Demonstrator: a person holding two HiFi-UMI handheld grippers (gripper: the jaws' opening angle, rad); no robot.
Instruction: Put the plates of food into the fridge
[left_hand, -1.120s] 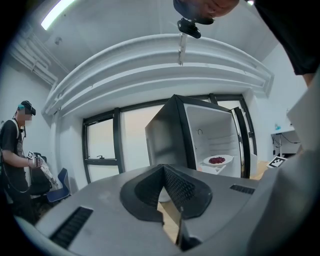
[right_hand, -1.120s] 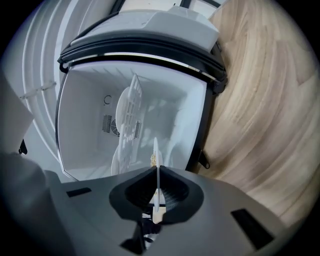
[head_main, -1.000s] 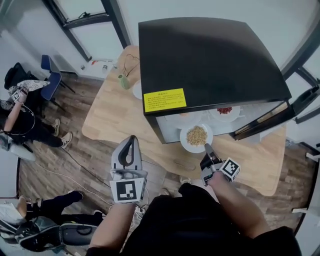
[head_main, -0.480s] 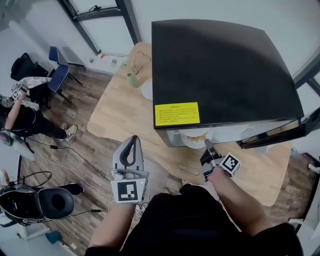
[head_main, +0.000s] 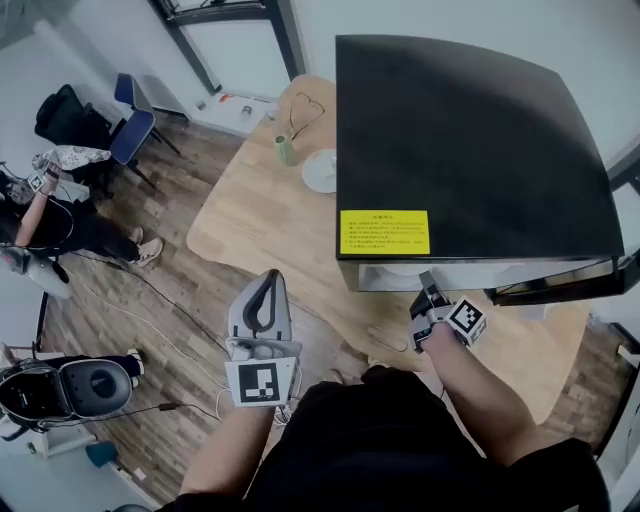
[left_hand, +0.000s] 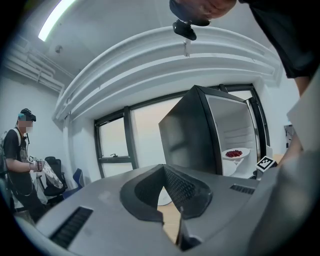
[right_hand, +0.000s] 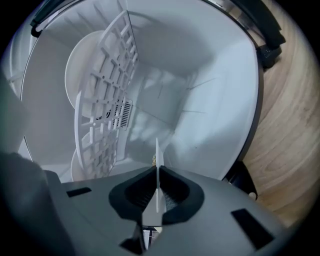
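Plate (right_hand: 157, 150) rim pinched in my R claw (right_hand: 157, 187), inside fridge (head_main: 470, 150); L claw (head_main: 262, 290) shut, empty. Thin edge grip, so plate cld sag & clip rack (right_hand: 107, 100).

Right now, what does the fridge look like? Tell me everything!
The fridge is a small black box standing on the wood table. A yellow label sits on its top's front edge. Its door hangs open, showing a white inside with a white rack and a plate of red food. The right gripper holds a plate in its opening.
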